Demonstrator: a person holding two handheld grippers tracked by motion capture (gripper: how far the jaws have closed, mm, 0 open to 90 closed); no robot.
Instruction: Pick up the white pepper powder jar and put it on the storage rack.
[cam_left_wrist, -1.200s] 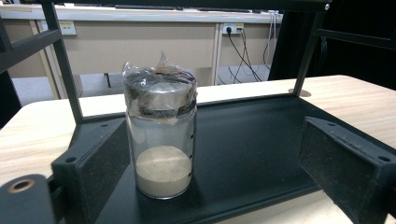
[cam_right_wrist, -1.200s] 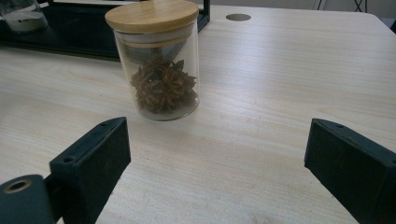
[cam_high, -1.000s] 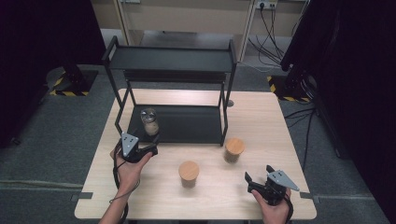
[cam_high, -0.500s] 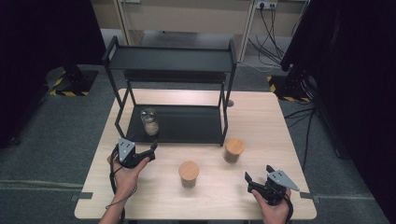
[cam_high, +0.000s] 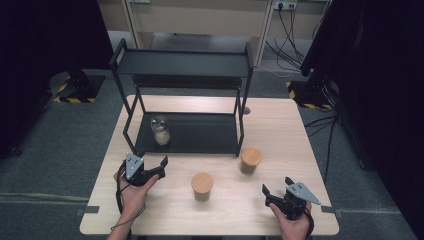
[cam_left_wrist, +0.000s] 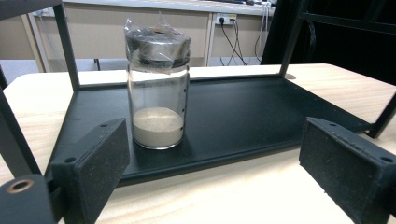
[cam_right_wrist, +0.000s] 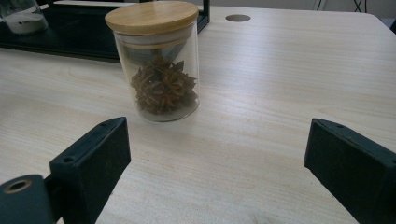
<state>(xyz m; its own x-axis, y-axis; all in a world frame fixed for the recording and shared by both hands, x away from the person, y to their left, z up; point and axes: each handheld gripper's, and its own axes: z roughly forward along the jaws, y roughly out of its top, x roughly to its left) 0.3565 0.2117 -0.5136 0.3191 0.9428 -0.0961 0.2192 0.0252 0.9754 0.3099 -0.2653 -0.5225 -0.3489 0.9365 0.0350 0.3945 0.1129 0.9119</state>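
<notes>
With both grippers standing open and empty, I take the shelf rack (cam_high: 190, 132) as my landmark and work outward from my side of the table (cam_high: 310, 150).

Left gripper (cam_high: 152, 167): jaws spread wide, nothing between the pads (cam_left_wrist: 95, 161). It sits just in front of the rack's lower tray, aimed at the powder jar.

Right gripper (cam_high: 275, 195): jaws likewise released, well in front of the rack and off its right end, looking along the table toward the star anise jar (cam_right_wrist: 159, 63).

Star anise jar: it stands on the bare tabletop in front of the rack, near its middle; a second wooden-lidded jar (cam_high: 250, 160) stands just off the rack's front right leg. I judge this glass stiff, smooth and breakable, the contents light. The wooden lid may only be pressed in, so I would not lift by it. Grip point: the straight glass wall at mid-height, pads square to it, moderate force.

Powder jar (cam_left_wrist: 158, 88): it stands upright on the lower tray, toward the left end. Tall and narrow, part-filled, with crinkled film over its cap; I judge it tippy and slippery. Grip point: the clear wall below the cap, above the powder.
</notes>
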